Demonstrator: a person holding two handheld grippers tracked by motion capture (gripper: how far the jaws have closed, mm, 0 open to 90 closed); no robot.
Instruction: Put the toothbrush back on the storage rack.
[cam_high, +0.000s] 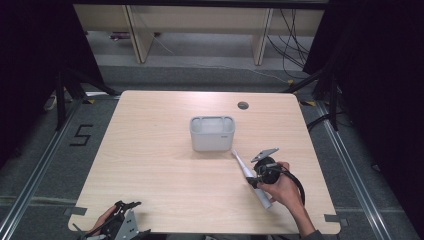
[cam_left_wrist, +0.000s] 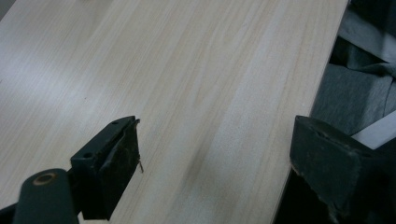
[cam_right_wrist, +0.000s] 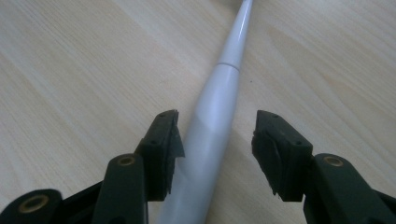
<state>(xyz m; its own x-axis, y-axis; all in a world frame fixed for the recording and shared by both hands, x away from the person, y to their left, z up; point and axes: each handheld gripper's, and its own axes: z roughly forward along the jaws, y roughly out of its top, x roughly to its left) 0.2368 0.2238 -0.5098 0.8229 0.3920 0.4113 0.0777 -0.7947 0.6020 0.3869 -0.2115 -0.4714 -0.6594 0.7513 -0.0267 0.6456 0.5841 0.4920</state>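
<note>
The right gripper view showed the smooth white tapered toothbrush lying on the pale woodgrain surface between the spread right tongs, unpinched; the left tongs gaped.

On the table we count one white electric toothbrush, one grey container and two handheld grippers, one near each front corner of the table.
</note>
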